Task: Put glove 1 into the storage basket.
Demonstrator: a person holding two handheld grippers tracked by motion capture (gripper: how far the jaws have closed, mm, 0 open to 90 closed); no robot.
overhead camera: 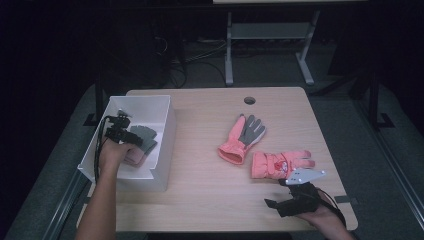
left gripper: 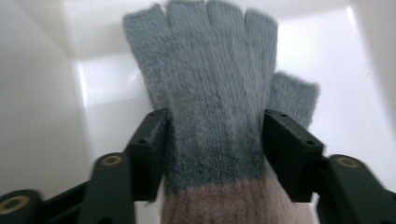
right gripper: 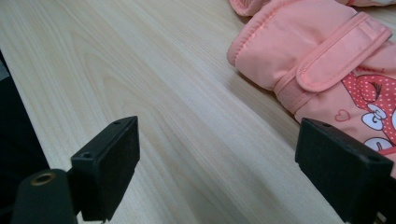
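Grey knit with a dusty pink cuff: that is the glove (left gripper: pixel 217 102) lying in the white bin (overhead camera: pixel 165 127) at the left side of the table (overhead camera: pixel 200 200). In my left gripper view its long axis runs straight away from me, fingertips pointing to the bin's far wall and the cuff nearest my hand. My left gripper (left gripper: pixel 215 149) sits low in the bin with one jaw on each side of the glove at the grey part just above the cuff. The jaws stand spread to the glove's width and flank its edges; I cannot tell whether the pads press on it.

My right gripper (right gripper: pixel 229 158) rests at the near right of the table, jaws spread wide over bare wood with nothing between them. Just beside its right jaw lies a pink padded glove (right gripper: pixel 327 60), cuff toward me. A second pink glove (overhead camera: pixel 243 137) lies farther off, toward mid-table.
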